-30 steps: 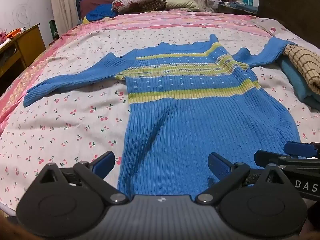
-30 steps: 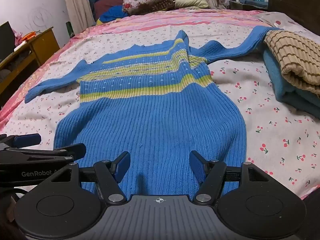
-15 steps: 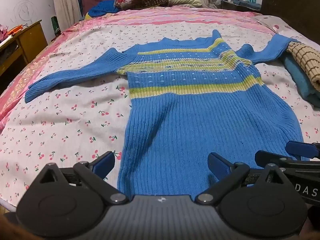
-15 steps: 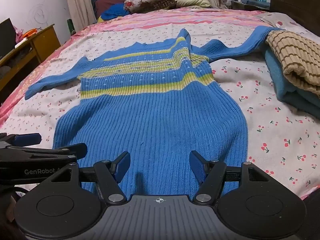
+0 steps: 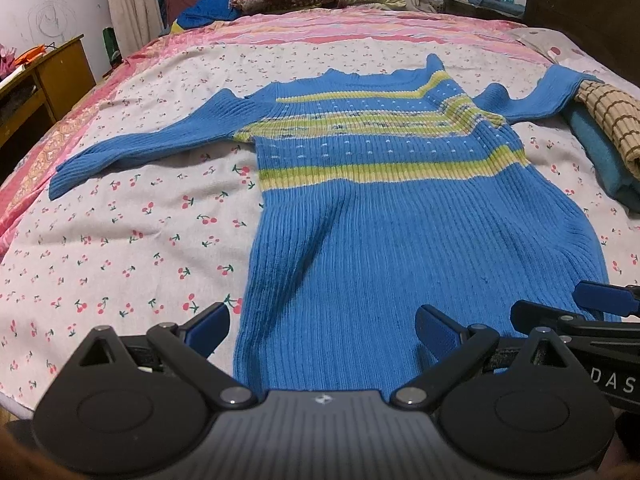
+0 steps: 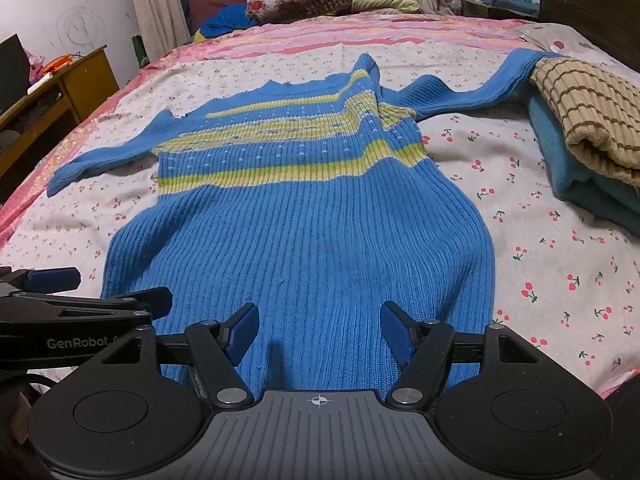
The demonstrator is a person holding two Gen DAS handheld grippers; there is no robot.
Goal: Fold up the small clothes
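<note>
- Left sleeve (image 5: 136, 148): lying flat on the cherry-print bedsheet (image 5: 120, 240), stretched out toward the left edge of the bed. Soft, limp rib knit; likely to trail and drag if lifted by the cuff alone.
- Left gripper (image 5: 322, 326): jaws spread wide, holding nothing, poised over the near-left portion of the hem.
- Blue striped sweater (image 5: 384, 208): spread face-up at the centre of the bed, neckline far, hem near. Judged light, stretchy and non-slippery on cotton; no fragility concern. Expected to sag between 2 hold points, so pinch both layers at the hem corners or at the shoulder seams.
- Right gripper (image 6: 320, 330): jaws wide apart, empty, poised over the near-right portion of the hem.
- Right sleeve (image 6: 460, 92): extended rightward, its cuff end against the folded pile (image 6: 592, 136) of a tan striped item over a teal one.
- View difference: left wrist view shows the full left sleeve to its cuff and only an edge of the pile; right wrist view shows the pile's rolled front and the whole right side seam, with the left sleeve foreshortened.
</note>
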